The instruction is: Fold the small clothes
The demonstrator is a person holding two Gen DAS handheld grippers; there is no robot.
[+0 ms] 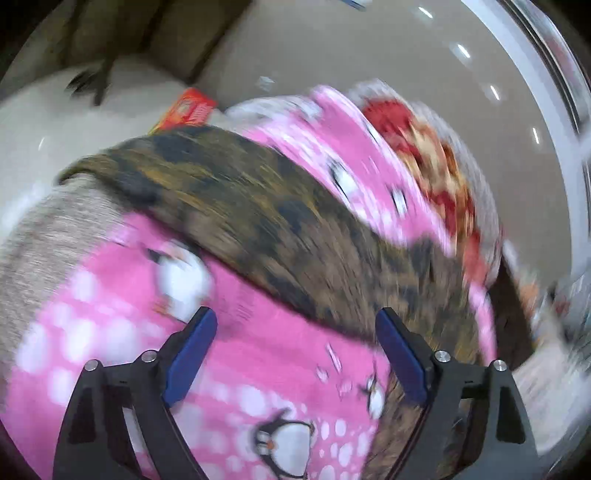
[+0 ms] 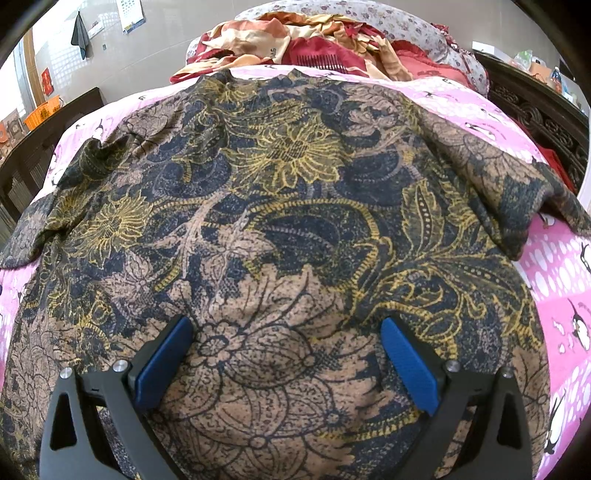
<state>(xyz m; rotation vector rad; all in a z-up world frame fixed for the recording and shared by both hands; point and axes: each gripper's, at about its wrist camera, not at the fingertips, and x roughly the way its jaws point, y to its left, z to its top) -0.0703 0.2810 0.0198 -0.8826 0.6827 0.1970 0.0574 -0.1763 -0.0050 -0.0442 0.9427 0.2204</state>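
Bedsheet [image 2: 561, 273]: garment [image 2: 280, 206] beneath right claw [image 2: 286, 332].

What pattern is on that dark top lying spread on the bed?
The top has tan, navy and yellow flowers and leaves, clearest in the right wrist view.

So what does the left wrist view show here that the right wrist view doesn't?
Only the left wrist view, which is motion-blurred, shows the orange-red box on the pale floor and a grey fabric patch at the bed's edge.

Only the right wrist view shows the floral-print garment spread wide, an orange basket and a wall calendar.

Both show the garment on the pink penguin sheet, the red bedding heap behind, and an open hand-held gripper: left, right, empty.
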